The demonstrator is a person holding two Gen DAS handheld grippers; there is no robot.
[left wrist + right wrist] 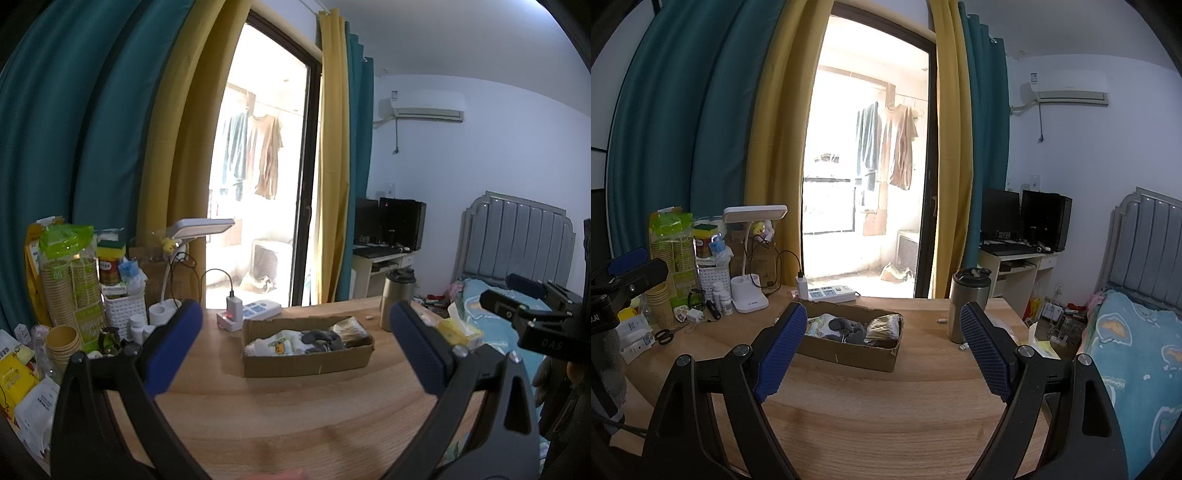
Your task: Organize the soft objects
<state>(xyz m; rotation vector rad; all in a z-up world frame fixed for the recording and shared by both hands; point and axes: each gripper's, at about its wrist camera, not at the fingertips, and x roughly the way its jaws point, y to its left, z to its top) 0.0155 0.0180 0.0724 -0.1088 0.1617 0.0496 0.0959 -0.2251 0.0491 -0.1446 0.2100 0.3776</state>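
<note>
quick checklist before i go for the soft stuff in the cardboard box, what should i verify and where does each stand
1. Left gripper open and holding nothing: ok.
2. Right gripper open and holding nothing: ok.
3. Cardboard box open on top, soft items in view: ok; a white printed cloth, a grey piece and a brownish piece lie inside.
4. Bare wooden table between both grippers and the box: ok.
5. Steel tumbler standing upright, apart from the box on its right side: ok, but mind it on the right gripper's way in.
6. Whether the cloths are folded or tangled together: cannot tell.
</note>
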